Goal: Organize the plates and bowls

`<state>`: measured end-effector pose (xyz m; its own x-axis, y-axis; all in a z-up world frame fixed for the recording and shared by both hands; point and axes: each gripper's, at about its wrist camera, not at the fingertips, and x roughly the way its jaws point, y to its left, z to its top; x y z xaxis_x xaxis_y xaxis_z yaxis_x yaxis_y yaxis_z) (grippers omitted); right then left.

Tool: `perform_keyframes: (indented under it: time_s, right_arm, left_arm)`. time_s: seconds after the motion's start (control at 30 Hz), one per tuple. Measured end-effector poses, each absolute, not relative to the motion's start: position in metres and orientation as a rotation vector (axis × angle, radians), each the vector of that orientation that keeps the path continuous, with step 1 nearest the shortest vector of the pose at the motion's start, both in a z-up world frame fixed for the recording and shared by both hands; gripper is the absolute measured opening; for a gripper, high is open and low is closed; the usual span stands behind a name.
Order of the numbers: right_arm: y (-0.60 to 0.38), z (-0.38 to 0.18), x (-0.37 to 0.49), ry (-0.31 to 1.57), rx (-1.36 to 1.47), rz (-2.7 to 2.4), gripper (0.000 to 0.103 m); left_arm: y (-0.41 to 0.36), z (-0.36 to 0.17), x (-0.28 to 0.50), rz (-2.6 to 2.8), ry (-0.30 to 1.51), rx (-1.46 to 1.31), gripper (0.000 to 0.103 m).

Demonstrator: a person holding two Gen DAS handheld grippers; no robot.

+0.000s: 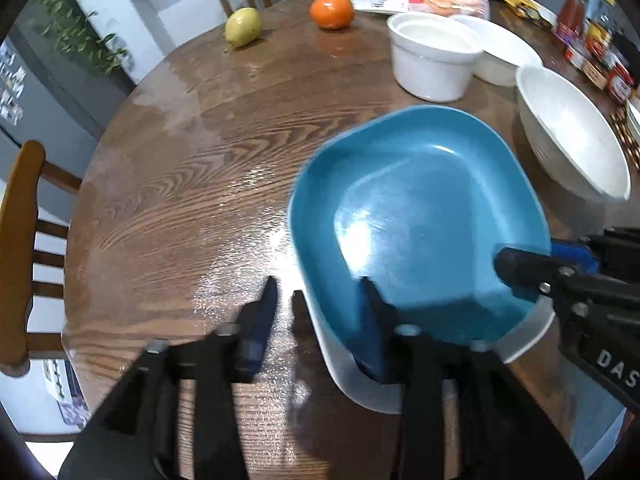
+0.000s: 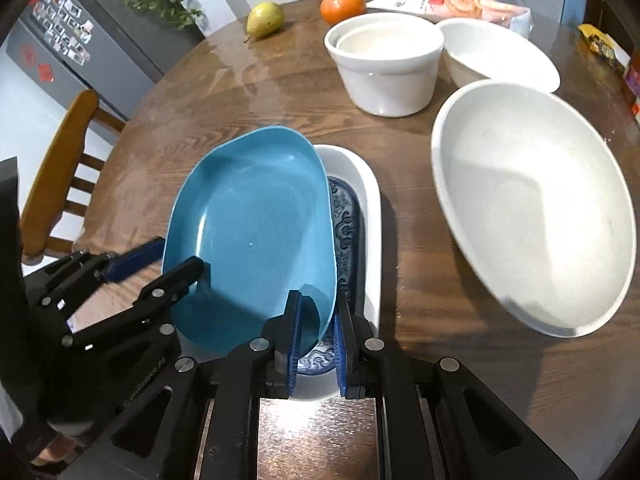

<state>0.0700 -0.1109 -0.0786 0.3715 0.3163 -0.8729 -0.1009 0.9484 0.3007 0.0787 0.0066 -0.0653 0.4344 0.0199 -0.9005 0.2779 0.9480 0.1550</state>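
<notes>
A blue square plate [image 1: 420, 208] [image 2: 252, 232] is tilted over a white oblong dish [image 2: 370, 216], which holds a blue-patterned plate [image 2: 346, 224]. My right gripper [image 2: 316, 320] is shut on the blue plate's near rim; it enters the left wrist view from the right [image 1: 520, 268]. My left gripper [image 1: 320, 296] is open, its jaws on either side of the plate's left rim; it shows at the left of the right wrist view [image 2: 176, 260]. A large white bowl [image 2: 532, 204] [image 1: 572, 136], stacked white pots [image 2: 386, 64] [image 1: 434, 56] and another white bowl [image 2: 500, 52] stand beyond.
The round wooden table [image 1: 192, 184] carries a pear [image 1: 243, 26], an orange [image 1: 332, 11], a food packet [image 1: 424, 0] and jars [image 1: 592, 40] at the far right. Wooden chairs [image 1: 24, 248] stand around the edge.
</notes>
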Motion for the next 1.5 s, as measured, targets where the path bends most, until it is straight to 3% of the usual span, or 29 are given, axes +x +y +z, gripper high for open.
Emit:
perform_keyframes:
  time_s: [0.07, 0.27, 0.33, 0.47, 0.7, 0.83, 1.5]
  right_arm:
    - [-0.113, -0.076, 0.068, 1.145, 0.201, 0.273, 0.034]
    - [-0.118, -0.059, 0.056, 1.083, 0.197, 0.278, 0.04]
    - [-0.122, -0.053, 0.052, 1.066, 0.204, 0.285, 0.04]
    - [-0.135, -0.04, 0.038, 1.017, 0.209, 0.282, 0.05]
    - [-0.171, -0.025, 0.017, 0.949, 0.267, 0.231, 0.053]
    - [-0.192, -0.022, 0.007, 0.928, 0.305, 0.189, 0.054]
    - [-0.295, -0.041, 0.035, 0.944, 0.368, 0.045, 0.054]
  left_arm:
    - [0.009, -0.065, 0.08, -0.162, 1.107, 0.275, 0.056]
    - [0.01, -0.054, 0.072, -0.144, 1.082, 0.242, 0.059]
    - [0.013, -0.046, 0.069, -0.138, 1.061, 0.225, 0.072]
    - [0.014, -0.031, 0.058, -0.134, 1.033, 0.18, 0.08]
    - [0.002, -0.011, 0.043, -0.159, 0.999, 0.13, 0.082]
    - [-0.009, -0.005, 0.034, -0.181, 0.983, 0.113, 0.091]
    - [-0.122, -0.02, 0.072, -0.226, 0.95, 0.125, 0.09]
